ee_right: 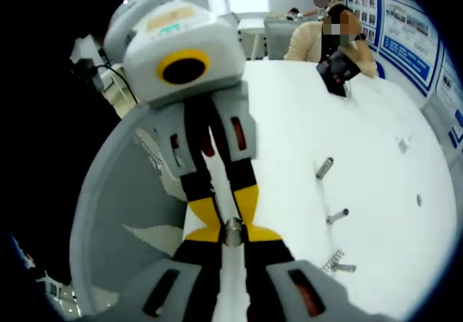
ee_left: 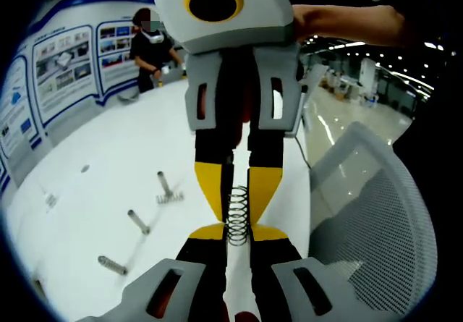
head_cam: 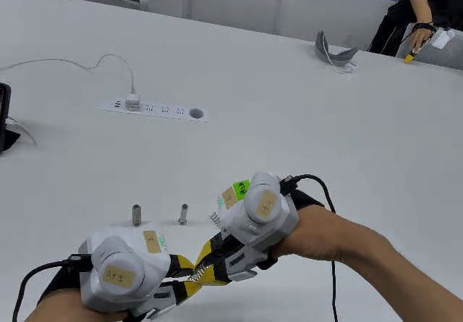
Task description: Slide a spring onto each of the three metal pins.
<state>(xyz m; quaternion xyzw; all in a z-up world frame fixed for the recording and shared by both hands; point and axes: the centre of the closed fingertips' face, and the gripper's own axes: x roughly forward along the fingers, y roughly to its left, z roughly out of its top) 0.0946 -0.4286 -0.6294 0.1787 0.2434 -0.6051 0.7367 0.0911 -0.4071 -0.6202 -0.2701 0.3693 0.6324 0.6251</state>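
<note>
The left tongs are clenched on the near end of a spring, which is held above the table; beyond them a coiled pin is seen standing, apparently already fitted with its spring; to its right, ahead of the gap between the two pairs, a bare pin stands apart; the far end of the held spring is pinched by the right tongs, which are met tip to tip by the left; just beside the right tongs a loose spring is seen by a third pin. The step in hand is judged to be a handover or re-grip of the second spring; next, one pair must be released, and the spring must be lined up with the bare pin's axis, brought over its top and lowered so that the coils are threaded without snagging.
</note>
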